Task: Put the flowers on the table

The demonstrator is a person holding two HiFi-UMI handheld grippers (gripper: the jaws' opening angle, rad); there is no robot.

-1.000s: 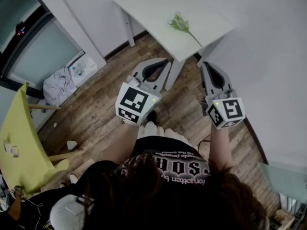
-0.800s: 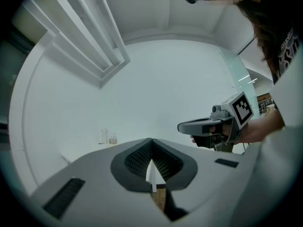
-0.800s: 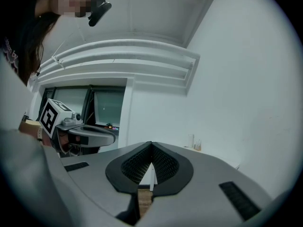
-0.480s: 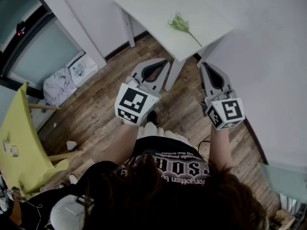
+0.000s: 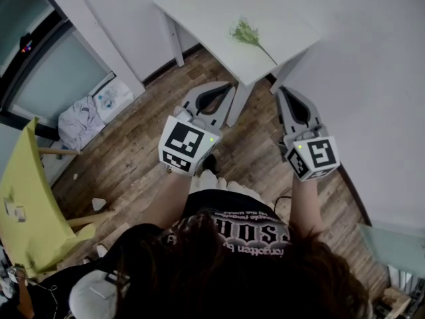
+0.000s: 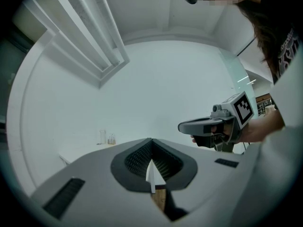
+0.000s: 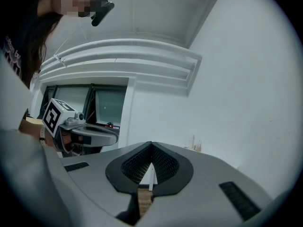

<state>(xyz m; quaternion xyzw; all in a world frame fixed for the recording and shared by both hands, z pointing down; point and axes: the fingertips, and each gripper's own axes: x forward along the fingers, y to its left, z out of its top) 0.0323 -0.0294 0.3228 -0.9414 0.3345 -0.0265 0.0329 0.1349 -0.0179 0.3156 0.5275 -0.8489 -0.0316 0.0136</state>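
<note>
Left gripper (image 5: 228, 86) and right gripper (image 5: 279, 90): jaws closed tip to tip, both empty. Flowers (image 5: 248, 33) lie on the table (image 5: 206, 8) ahead of both grippers, near its front corner. Open floor (image 5: 259, 151) lies below them, and a wall (image 5: 378, 78) stands close beside the right gripper. Only the head view shows the flowers; each gripper view shows the other gripper side-on.

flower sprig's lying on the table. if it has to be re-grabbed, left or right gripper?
Right, probably. The sprig has its bare stem end toward the right gripper, which sits nearer that end than the left gripper. Both are shut, empty and off the table.
</note>
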